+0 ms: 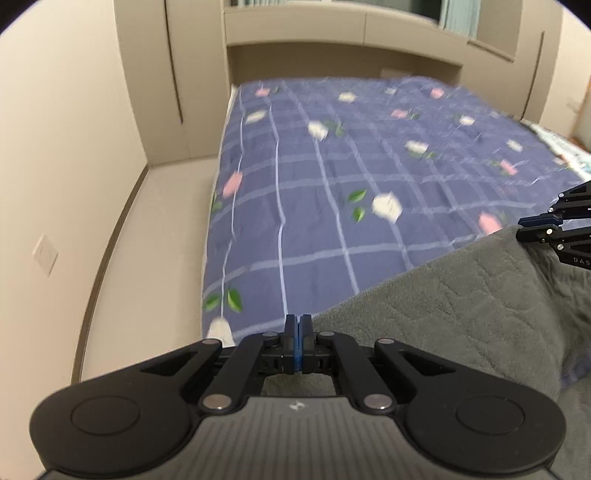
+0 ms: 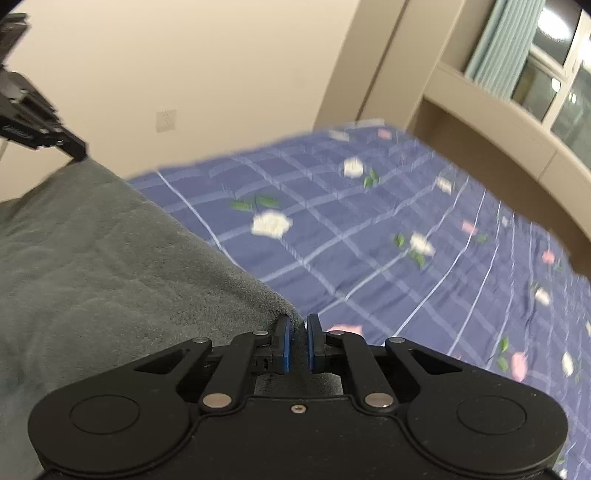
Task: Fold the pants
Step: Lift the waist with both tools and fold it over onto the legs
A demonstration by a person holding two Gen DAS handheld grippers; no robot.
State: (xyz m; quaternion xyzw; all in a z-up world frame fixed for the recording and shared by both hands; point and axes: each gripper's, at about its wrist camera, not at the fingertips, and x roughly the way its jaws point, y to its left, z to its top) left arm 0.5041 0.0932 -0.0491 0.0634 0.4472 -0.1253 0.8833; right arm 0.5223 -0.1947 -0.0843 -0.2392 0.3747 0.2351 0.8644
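The pants are grey fleece, held up above a bed and stretched between my two grippers. My left gripper is shut on the pants' left corner. My right gripper is shut on the other corner of the pants, with a small gap between its blue pads. The right gripper also shows at the right edge of the left wrist view, and the left gripper at the upper left of the right wrist view. The lower part of the pants is hidden below the grippers.
A bed with a blue checked floral cover lies beneath and ahead. A beige wall and a strip of floor are to its left. Beige cabinets and a curtained window are behind the bed.
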